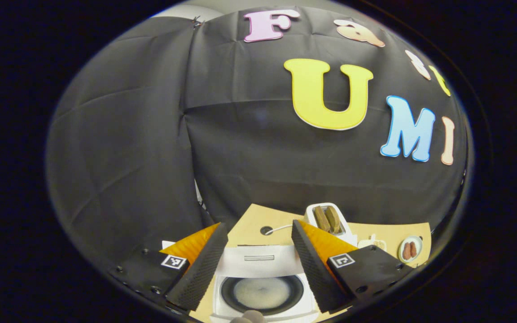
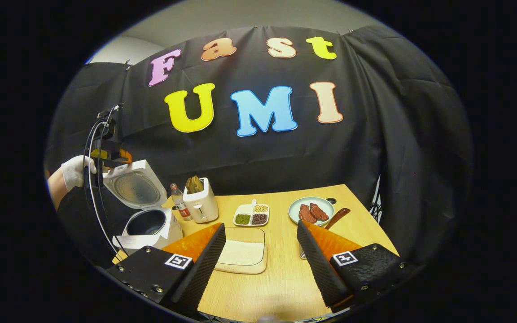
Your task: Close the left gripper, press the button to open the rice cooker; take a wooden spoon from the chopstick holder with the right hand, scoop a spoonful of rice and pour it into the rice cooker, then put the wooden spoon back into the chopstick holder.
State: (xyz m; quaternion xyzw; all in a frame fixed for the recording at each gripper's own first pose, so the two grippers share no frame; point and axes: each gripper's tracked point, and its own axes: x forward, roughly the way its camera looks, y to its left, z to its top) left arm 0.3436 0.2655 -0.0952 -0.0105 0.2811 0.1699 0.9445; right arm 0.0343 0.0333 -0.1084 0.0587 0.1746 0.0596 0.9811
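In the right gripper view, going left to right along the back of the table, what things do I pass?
Open rice cooker → small bottle → toaster → divided dish of grains → plate of meat → wooden spoon.

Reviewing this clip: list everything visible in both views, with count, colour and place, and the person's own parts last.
rice cooker: one, white, lid up, table's left end
toaster: one, white, right of the cooker
bottle: one, clear, between cooker and toaster
rice tray: one, pale with white rice, front centre
divided dish: one, white, behind the tray
plate: one, pale green, with red meat, right rear
wooden spoon: one, brown, beside the plate
table: one, light wood
left gripper: open, above the cooker
right gripper: open, above the tray
gloved hand: one, white
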